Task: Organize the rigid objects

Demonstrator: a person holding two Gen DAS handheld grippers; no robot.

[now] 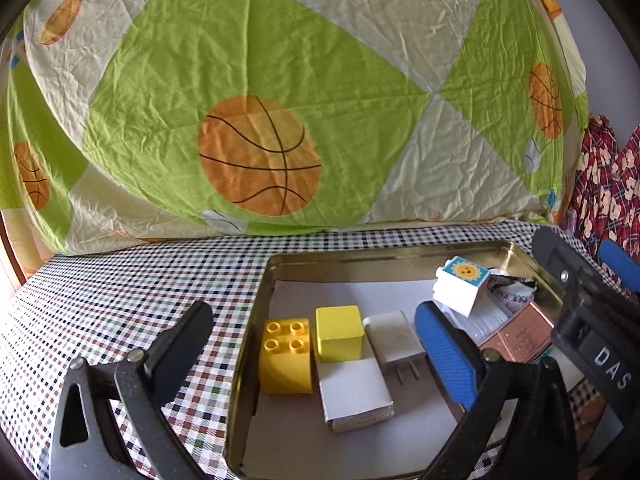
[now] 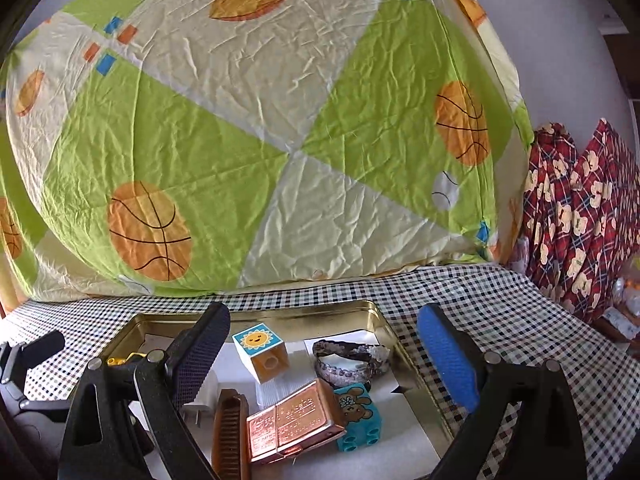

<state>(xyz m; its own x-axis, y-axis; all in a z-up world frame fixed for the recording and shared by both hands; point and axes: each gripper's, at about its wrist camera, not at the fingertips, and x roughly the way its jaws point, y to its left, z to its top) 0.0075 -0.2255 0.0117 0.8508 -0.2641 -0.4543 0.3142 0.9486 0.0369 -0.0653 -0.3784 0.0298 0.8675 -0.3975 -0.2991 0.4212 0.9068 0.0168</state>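
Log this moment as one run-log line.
left gripper: open, empty | right gripper: open, empty | tin tray: holds sun block, yellow brick, copper case, teal bear block

Left tool (image 1: 320, 344) and right tool (image 2: 324, 356) both held level, fingers spread wide apart, nothing gripped between them, side by side.

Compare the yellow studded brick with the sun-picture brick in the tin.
The yellow studded brick is plain yellow all over; the sun-picture brick is white with a blue sun face. The yellow brick stands upright, studs up, at the left of the tin; the sun brick lies tilted on other items at the right. Both are blocky toy bricks.
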